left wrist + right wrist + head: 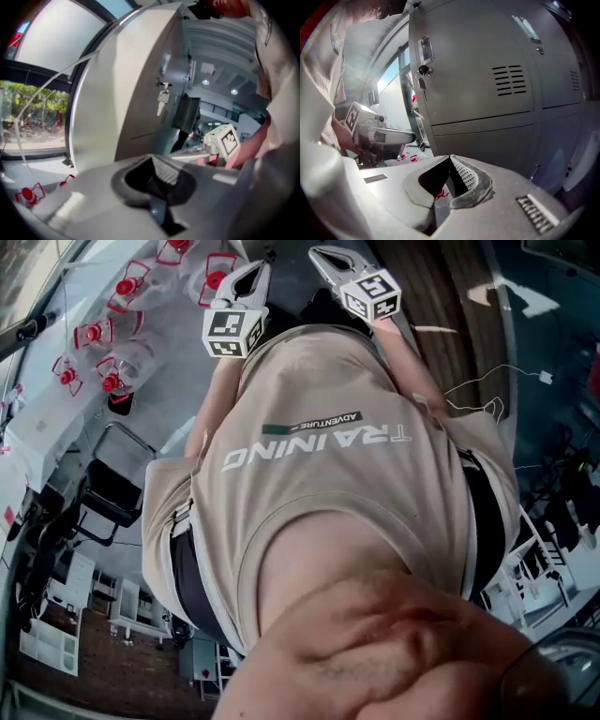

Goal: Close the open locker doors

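Note:
Both grippers are raised in front of the person's chest. In the head view my left gripper (pixel 251 276) and right gripper (pixel 323 254) point away side by side, jaws together. The left gripper view shows my shut left gripper (pixel 152 157) facing a grey locker bank (pixel 140 93) from its side; a key (pixel 162 101) hangs in one lock, and a dark door (pixel 186 112) stands out from the row. My right gripper (pixel 450 158), also shut and holding nothing, faces a grey locker door (pixel 487 70) with vent slots (pixel 509 80) and a key (pixel 423 71) at its left edge.
A person in a beige shirt (pixel 319 474) fills the head view. Red-capped clear bottles (pixel 122 296) lie on a pale surface at the left, next to a black chair (pixel 112 488). A window (pixel 33 108) is left of the lockers. Each gripper shows in the other's view.

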`<act>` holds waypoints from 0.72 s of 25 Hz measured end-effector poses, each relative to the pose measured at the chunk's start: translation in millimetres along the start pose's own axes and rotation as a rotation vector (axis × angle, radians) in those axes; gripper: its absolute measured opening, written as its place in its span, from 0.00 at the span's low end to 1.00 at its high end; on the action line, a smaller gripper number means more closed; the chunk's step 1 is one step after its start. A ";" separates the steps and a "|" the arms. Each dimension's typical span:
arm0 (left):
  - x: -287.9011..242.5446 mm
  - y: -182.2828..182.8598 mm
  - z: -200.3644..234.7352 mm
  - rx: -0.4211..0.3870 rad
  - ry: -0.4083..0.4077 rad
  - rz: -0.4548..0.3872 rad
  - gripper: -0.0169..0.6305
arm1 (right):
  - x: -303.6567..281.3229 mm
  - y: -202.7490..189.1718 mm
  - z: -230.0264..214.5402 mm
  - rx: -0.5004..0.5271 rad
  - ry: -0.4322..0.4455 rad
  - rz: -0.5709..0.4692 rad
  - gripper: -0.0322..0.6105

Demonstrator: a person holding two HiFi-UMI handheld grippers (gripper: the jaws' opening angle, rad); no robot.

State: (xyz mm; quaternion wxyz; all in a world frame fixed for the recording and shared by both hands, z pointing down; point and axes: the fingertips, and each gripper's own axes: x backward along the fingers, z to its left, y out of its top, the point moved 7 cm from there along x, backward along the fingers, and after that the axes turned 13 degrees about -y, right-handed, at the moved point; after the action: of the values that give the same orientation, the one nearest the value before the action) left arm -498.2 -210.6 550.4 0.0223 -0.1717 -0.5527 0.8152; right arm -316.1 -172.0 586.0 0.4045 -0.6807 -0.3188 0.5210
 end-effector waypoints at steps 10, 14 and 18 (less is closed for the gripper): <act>-50.1 -8.4 -41.2 -0.030 -0.133 0.087 0.03 | 68.3 -38.4 -38.3 -0.092 -0.169 -0.001 0.07; -80.0 -4.1 -74.1 -0.072 -0.196 0.116 0.03 | 103.7 -50.0 -59.2 -0.136 -0.227 -0.018 0.07; -119.7 1.0 -117.2 -0.121 -0.253 0.140 0.03 | 150.4 -61.7 -88.8 -0.144 -0.293 -0.047 0.07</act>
State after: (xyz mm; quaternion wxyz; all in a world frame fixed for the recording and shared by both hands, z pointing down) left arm -349.8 -133.3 541.4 -0.1148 -0.1068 -0.5857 0.7952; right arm -192.8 -33.8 584.1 0.3162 -0.6169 -0.4267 0.5808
